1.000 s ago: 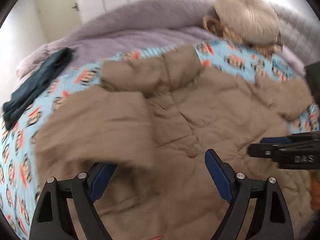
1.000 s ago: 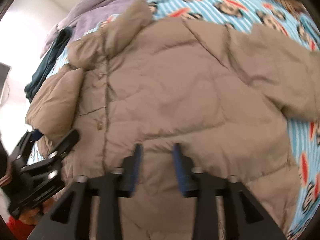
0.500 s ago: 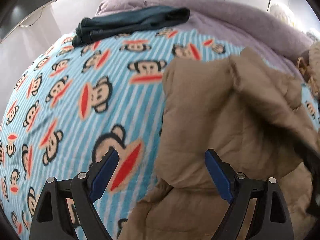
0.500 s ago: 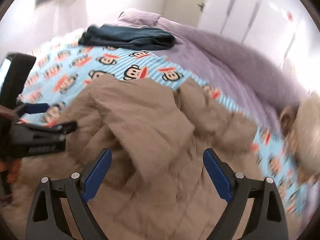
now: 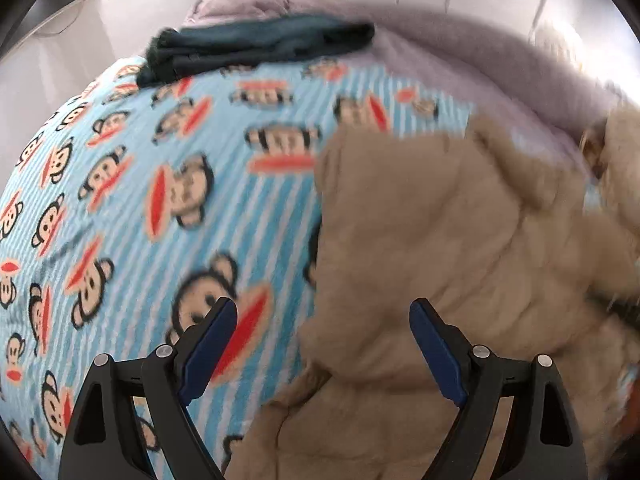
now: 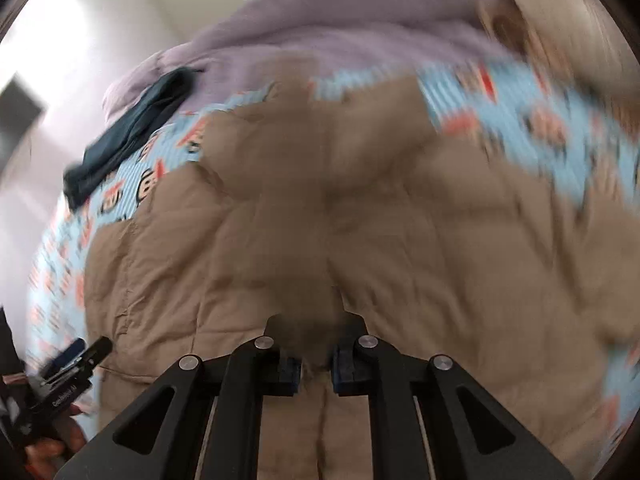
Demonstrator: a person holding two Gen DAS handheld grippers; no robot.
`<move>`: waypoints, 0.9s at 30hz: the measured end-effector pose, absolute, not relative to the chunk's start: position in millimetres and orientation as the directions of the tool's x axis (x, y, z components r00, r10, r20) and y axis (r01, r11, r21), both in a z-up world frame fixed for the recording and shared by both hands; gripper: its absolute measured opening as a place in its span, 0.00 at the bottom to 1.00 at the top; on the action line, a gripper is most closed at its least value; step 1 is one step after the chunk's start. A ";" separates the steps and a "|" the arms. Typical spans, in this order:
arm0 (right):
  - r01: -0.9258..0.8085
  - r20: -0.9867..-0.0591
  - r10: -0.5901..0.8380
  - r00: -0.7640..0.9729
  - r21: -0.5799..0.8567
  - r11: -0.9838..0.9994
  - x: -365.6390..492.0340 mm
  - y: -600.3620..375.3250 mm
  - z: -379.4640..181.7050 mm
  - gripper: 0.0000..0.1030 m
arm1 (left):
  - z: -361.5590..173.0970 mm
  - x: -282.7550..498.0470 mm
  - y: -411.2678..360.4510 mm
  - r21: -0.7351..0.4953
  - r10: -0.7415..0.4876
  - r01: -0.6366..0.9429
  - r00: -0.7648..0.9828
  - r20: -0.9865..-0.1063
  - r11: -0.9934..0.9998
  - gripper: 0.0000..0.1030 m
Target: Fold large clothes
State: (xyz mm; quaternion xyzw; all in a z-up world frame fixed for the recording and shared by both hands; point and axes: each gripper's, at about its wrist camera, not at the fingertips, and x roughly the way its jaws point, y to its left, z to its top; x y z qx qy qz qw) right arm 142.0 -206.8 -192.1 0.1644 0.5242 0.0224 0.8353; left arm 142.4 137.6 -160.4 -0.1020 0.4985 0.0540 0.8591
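The right gripper [image 6: 314, 366] has its blue pads drawn close together on a bunched fold of the tan puffer jacket [image 6: 360, 240], pinching the fabric near the lower middle of the garment. The left gripper [image 5: 324, 344] is spread wide with nothing between its blue pads [image 5: 210, 344]; one pad hangs over the blanket, the other over the jacket's near edge, and whether either touches the fabric cannot be told. In the right wrist view the left gripper [image 6: 74, 364] shows again at the lower left, beside the jacket's edge.

The jacket lies spread across the bed on a light-blue striped blanket printed with cartoon monkeys [image 5: 140, 208], its quilted body filling most of the right wrist view (both views are smeared by motion, so seams and buttons are hard to make out). One part of the jacket is folded over onto itself, forming a thick rounded slab [image 5: 440, 240].

Farther off, a dark teal folded garment [image 5: 256, 44] rests at the far edge of the monkey blanket, touching a lilac fleece cover [image 5: 460, 48] behind it. A beige round cushion [image 6: 572, 12] sits at the bed's far right.
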 end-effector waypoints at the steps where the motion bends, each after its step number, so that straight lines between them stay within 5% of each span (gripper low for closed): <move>1: 0.162 -0.865 0.242 0.439 0.341 0.926 141.0 -215.1 -197.3 0.11 | -153.3 148.3 141.5 -0.138 -0.013 -0.206 0.514 -0.858 0.969 0.86; 5: 0.287 -0.837 0.368 0.406 0.499 0.818 136.9 -244.0 -221.6 0.13 | -145.9 184.2 144.5 -0.113 0.021 -0.219 0.531 -0.847 0.969 0.86; 9: 0.338 -0.841 0.371 0.394 0.508 0.792 127.5 -256.3 -224.3 0.22 | -176.9 210.4 131.8 0.023 0.105 -0.176 0.476 -0.873 0.984 0.86; 13: 0.363 -0.823 0.369 0.432 0.534 0.764 115.1 -271.3 -216.9 0.62 | -190.0 212.5 130.1 0.009 0.094 -0.188 0.447 -0.890 0.982 0.86; 16: 0.403 -0.800 0.384 0.460 0.574 0.713 123.0 -290.8 -219.2 0.66 | -183.7 213.6 127.7 0.009 0.093 -0.185 0.452 -0.887 0.983 0.86; 18: 0.421 -0.776 0.432 0.460 0.619 0.664 133.8 -297.7 -228.6 0.49 | -177.7 214.6 125.3 0.020 0.100 -0.171 0.471 -0.877 0.985 0.86; 19: 0.426 -0.782 0.432 0.450 0.613 0.666 135.1 -299.0 -231.1 0.15 | -176.5 215.5 124.2 0.033 0.110 -0.168 0.474 -0.874 0.985 0.86; 27: 0.416 -0.872 0.315 0.374 0.461 0.783 135.2 -291.1 -248.5 0.08 | -207.3 218.8 109.2 0.105 0.159 -0.150 0.414 -0.896 0.983 0.87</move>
